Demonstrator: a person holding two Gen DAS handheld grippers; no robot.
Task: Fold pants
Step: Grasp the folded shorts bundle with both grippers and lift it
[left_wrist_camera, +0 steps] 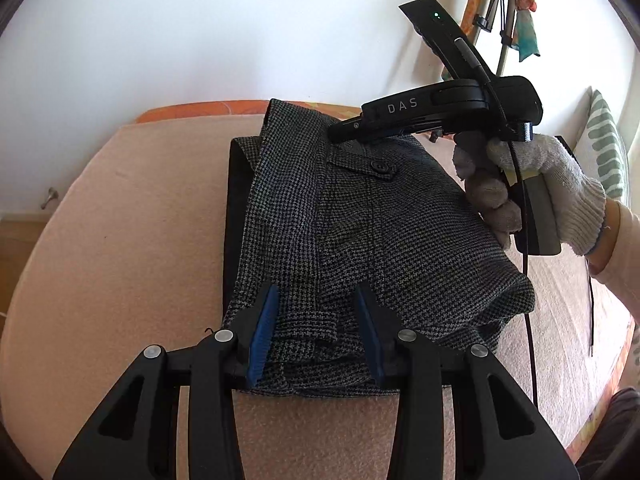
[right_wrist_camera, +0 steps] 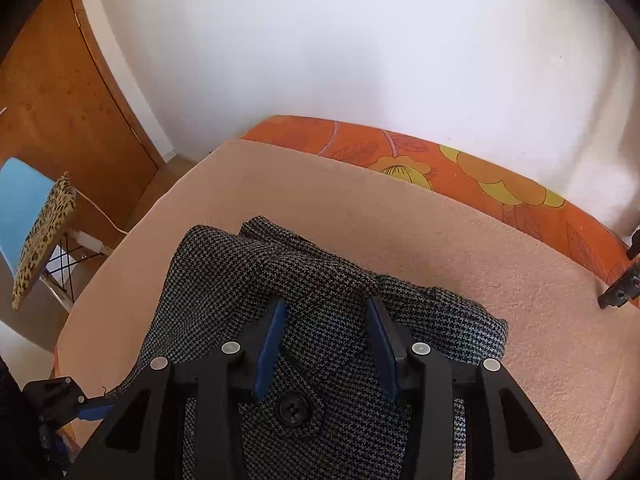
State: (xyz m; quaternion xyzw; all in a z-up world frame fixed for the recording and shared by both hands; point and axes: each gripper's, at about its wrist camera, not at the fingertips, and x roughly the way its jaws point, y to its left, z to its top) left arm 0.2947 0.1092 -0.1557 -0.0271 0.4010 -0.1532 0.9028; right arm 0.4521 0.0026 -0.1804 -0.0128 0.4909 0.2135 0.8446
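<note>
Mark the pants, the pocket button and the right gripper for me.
pants [left_wrist_camera: 400, 248], left wrist view, on the folded top layer.
pocket button [right_wrist_camera: 294, 409], right wrist view, on the button's face.
right gripper [right_wrist_camera: 326, 340], right wrist view, midway between its blue fingertips.

The pants [left_wrist_camera: 360, 232] are coarse woven houndstooth cloth, lying on a matt, nubbly peach blanket [left_wrist_camera: 120, 220].

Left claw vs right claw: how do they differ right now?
The left claw sits at the near edge of the pants, straddling a rolled fold; the right claw sits over the far part, just past the pocket button. Both are open, with blue pads, above the folded pants, gripping nothing.
</note>
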